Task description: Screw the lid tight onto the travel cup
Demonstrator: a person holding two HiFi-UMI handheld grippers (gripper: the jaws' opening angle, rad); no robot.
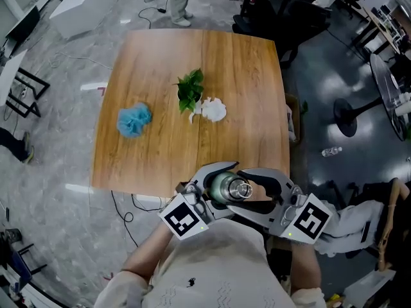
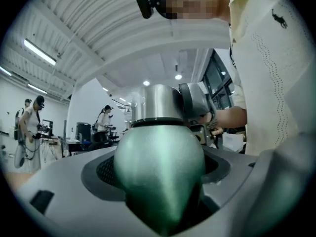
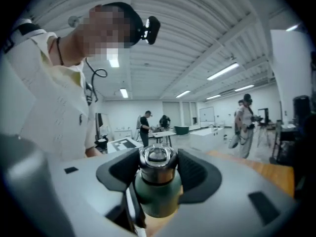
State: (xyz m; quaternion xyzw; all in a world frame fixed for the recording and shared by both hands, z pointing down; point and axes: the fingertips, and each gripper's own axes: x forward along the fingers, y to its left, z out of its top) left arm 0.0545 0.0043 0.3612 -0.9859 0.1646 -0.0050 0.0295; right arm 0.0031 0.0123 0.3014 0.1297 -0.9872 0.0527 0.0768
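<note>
A green travel cup (image 1: 221, 188) with a steel lid (image 1: 241, 189) lies on its side in the air, just past the table's near edge and close to my chest. My left gripper (image 1: 215, 183) is shut on the green body (image 2: 158, 167), which fills the left gripper view; the steel lid (image 2: 154, 102) points away from that camera. My right gripper (image 1: 252, 190) is shut on the lid (image 3: 157, 159), whose sides sit between the black pads (image 3: 197, 174). The cup's green shoulder (image 3: 158, 194) shows below the lid. The seam between lid and cup looks closed.
The wooden table (image 1: 244, 76) carries a green leafy sprig (image 1: 190, 90), a white lump (image 1: 212, 110) and a blue fluffy ball (image 1: 134, 120). A floor fan (image 1: 350, 117) and a bottle (image 1: 331, 151) are on the floor at the right. People stand in the room behind.
</note>
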